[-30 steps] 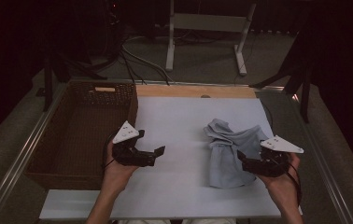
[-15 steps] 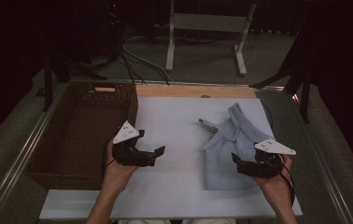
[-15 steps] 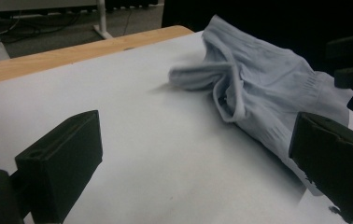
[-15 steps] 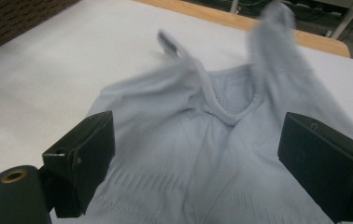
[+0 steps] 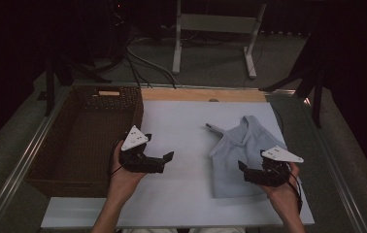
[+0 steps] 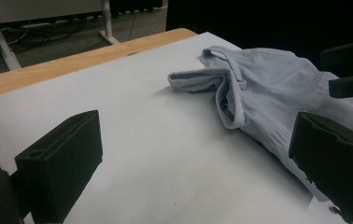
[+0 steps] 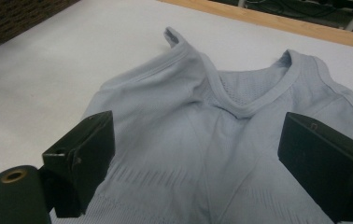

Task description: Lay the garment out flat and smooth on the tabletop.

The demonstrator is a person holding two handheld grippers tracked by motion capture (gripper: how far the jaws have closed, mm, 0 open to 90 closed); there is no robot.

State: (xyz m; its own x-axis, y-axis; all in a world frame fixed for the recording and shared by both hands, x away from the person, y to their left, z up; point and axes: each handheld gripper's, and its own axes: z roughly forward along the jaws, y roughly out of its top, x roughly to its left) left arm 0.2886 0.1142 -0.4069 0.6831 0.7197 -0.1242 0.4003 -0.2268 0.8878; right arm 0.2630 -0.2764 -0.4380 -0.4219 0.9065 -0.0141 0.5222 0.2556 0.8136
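High view first: a pale blue tank top point(image 5: 242, 158) lies on the white table point(image 5: 181, 121) right of centre in the frame, neck end toward the top, one strap poking out to its upper left. The right gripper point(image 5: 257, 175) sits at the lower right, held by a hand, hovering over the garment's lower edge. Its jaws are spread wide, nothing between them. Over in the right gripper view, there's the top point(image 7: 221, 135) spread below the two black jaws, the V of the neckline in the upper middle of the frame.

The left gripper point(image 5: 164, 162) is centre-left, over bare table, well apart from the cloth. It's wide open too, and in the left gripper view the garment point(image 6: 268, 102) shows in the upper right between and beyond its jaws, strap folded toward the middle. A brown wicker basket point(image 5: 82, 167) fills the left of the high view, just beside the left hand point(image 5: 123, 177).
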